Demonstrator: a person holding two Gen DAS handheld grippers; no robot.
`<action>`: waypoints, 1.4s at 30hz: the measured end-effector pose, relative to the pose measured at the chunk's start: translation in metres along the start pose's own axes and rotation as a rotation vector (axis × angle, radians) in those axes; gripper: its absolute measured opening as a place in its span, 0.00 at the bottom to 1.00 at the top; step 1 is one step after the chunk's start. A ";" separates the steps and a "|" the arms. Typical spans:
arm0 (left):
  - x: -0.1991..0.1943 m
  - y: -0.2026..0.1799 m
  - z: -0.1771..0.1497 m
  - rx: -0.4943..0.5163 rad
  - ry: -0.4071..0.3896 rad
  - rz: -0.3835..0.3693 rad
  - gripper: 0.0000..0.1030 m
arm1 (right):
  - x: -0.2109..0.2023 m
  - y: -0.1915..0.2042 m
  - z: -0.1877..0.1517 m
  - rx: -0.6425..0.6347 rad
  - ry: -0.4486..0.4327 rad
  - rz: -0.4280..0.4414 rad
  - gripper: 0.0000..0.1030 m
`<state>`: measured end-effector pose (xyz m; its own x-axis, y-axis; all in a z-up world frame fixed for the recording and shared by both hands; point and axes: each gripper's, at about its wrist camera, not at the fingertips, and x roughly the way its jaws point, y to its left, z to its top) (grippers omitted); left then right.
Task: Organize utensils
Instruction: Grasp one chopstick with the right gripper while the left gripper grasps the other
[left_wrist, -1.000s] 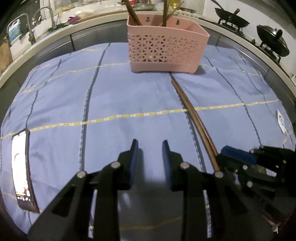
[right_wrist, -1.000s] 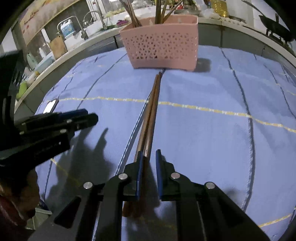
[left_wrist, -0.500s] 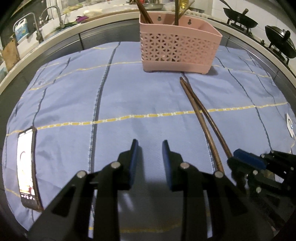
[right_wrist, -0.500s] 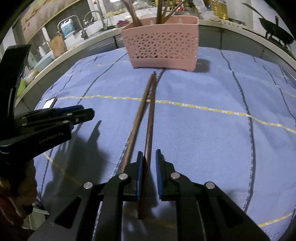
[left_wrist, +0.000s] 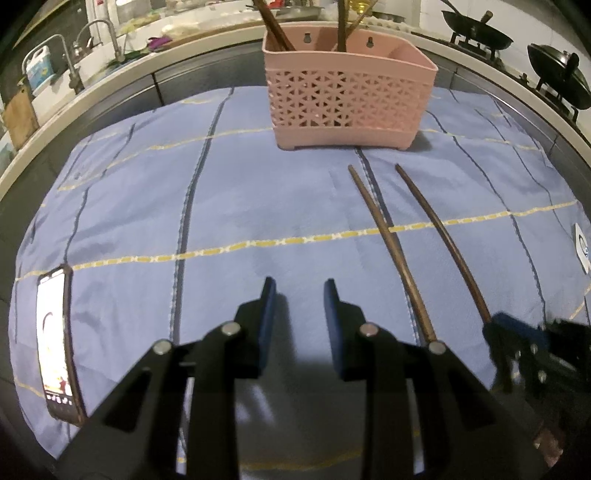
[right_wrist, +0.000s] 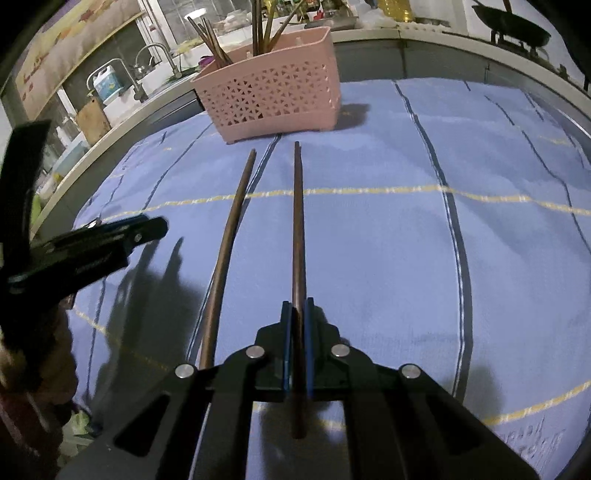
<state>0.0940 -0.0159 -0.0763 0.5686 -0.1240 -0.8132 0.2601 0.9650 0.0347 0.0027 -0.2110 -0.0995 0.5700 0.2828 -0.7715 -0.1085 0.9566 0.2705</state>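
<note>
Two brown chopsticks (right_wrist: 221, 258) lie apart before the pink basket (right_wrist: 273, 99).

my right gripper (right_wrist: 297, 314) is clamping one brown chopstick (right_wrist: 297, 221) between its blue pads, the stick pointing far toward the pink basket (right_wrist: 273, 99). a second chopstick (right_wrist: 229, 236) is lying just left of it on the blue cloth (right_wrist: 406, 240). my left gripper (right_wrist: 92, 243) is hovering at the left.
</note>
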 end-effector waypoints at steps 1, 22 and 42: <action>0.000 -0.001 0.001 0.002 0.001 0.001 0.24 | -0.001 0.000 -0.002 0.002 0.001 0.004 0.06; 0.027 -0.045 0.033 -0.011 0.101 -0.122 0.42 | -0.005 -0.024 -0.008 0.114 0.001 0.149 0.07; 0.020 -0.020 0.005 0.069 0.110 -0.108 0.21 | 0.023 -0.017 0.052 0.016 0.067 0.118 0.31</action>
<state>0.1040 -0.0385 -0.0907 0.4467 -0.1967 -0.8728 0.3702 0.9287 -0.0199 0.0601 -0.2240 -0.0920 0.4985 0.3980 -0.7701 -0.1583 0.9152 0.3705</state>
